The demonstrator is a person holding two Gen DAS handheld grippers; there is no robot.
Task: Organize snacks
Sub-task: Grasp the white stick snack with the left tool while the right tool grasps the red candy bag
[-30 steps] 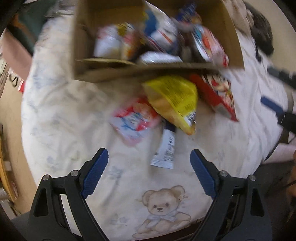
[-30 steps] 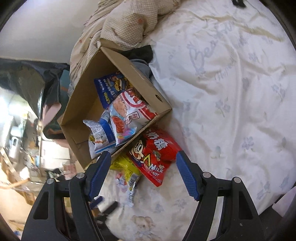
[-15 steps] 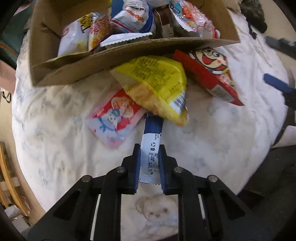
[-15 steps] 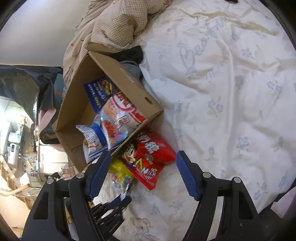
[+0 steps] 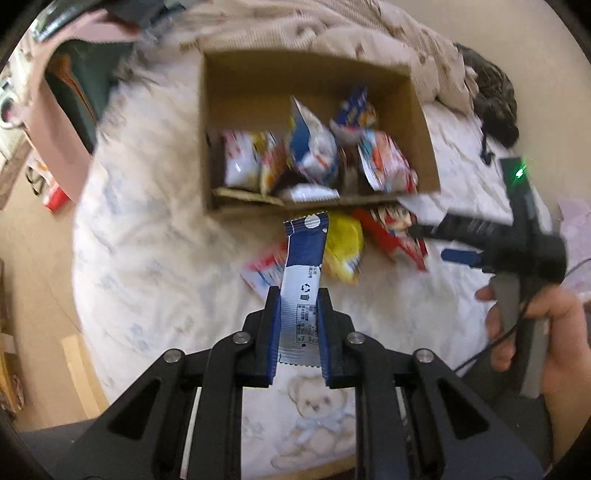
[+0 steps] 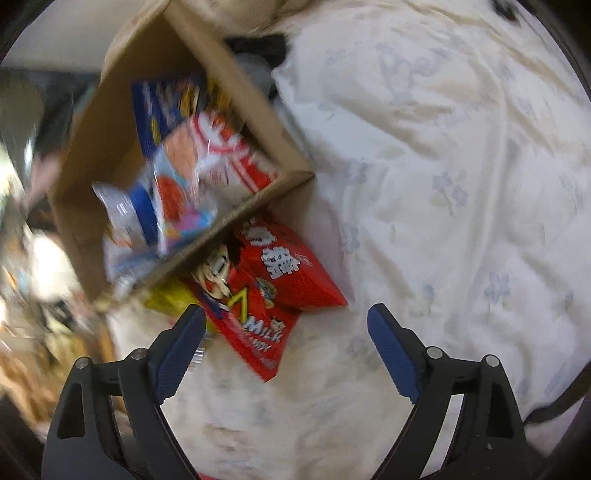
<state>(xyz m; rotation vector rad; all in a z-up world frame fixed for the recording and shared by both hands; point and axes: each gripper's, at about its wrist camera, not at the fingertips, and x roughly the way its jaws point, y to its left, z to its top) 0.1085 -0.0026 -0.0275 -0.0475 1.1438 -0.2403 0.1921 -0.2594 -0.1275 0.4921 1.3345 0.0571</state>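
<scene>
My left gripper (image 5: 297,306) is shut on a blue-and-white snack stick (image 5: 303,273) and holds it up above the bed, in front of the cardboard box (image 5: 424,122). The box holds several snack packets (image 5: 314,155). A yellow bag (image 5: 343,251), a red candy bag (image 5: 391,232) and a pink-and-white packet (image 5: 264,267) lie on the sheet before the box. My right gripper (image 6: 286,325) is open and empty, hovering over the red milk candy bag (image 6: 266,291); it also shows in the left wrist view (image 5: 461,254), held in a hand. The box (image 6: 291,155) stands beside it.
The bed has a white flowered sheet (image 6: 461,184) with a teddy-bear print (image 5: 317,410) near its front edge. A beige quilt (image 5: 332,33) and dark clothing (image 5: 495,99) lie behind the box. Floor and clutter (image 5: 40,184) lie to the left.
My left gripper closed on the blue-and-white stick and lifted it off the sheet, pulling back from the box. My right gripper moved closer over the red candy bag, staying open.
</scene>
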